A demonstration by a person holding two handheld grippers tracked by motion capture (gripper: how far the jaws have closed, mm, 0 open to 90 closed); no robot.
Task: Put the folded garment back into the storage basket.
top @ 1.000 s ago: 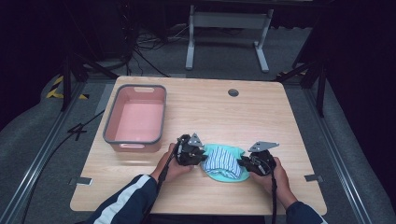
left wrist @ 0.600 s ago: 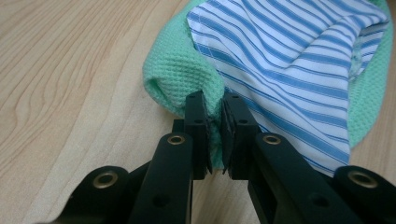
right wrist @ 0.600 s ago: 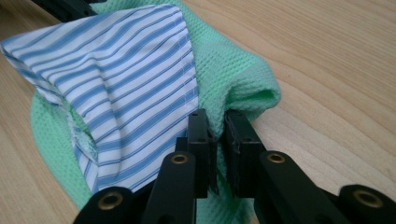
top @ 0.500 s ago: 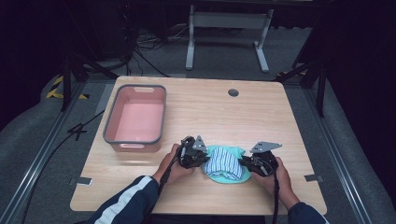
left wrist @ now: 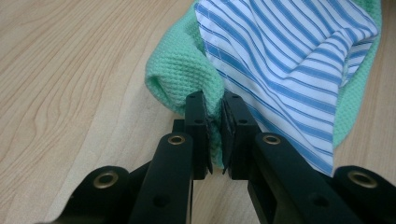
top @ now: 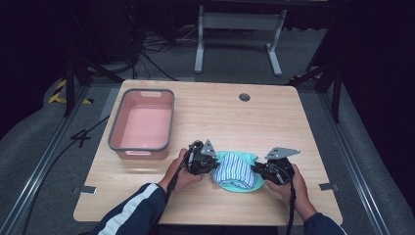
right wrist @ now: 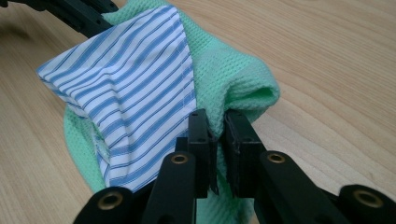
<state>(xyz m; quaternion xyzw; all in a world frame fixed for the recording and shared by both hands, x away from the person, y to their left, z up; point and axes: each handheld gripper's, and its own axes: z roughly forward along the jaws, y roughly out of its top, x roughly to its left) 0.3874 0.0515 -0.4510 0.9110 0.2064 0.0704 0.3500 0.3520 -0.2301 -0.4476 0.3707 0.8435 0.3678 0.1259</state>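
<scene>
A blue-and-white striped cloth (top: 236, 169) lies bunched on a mint-green waffle cloth (top: 238, 186) near the table's front edge. My left gripper (top: 211, 166) is at the bundle's left side. In the left gripper view it (left wrist: 213, 105) is shut on a fold of the green cloth (left wrist: 180, 79), with the striped cloth (left wrist: 289, 60) just beside the jaws. My right gripper (top: 257, 171) is at the bundle's right side. Seen in the right gripper view, it (right wrist: 215, 119) is shut on the green cloth's rolled edge (right wrist: 233, 74), next to the striped cloth (right wrist: 135, 84).
An empty pink bin with a grey rim (top: 113, 128) stands at the table's left, behind my left hand. A round cable hole (top: 244, 97) sits near the far edge. Bare wood (top: 235, 122) stretches behind the cloths. A metal stand (top: 237, 22) is on the floor beyond.
The left gripper has edged slightly to the right, toward the cloth bundle. The right gripper and the cloths stay about where they were.
</scene>
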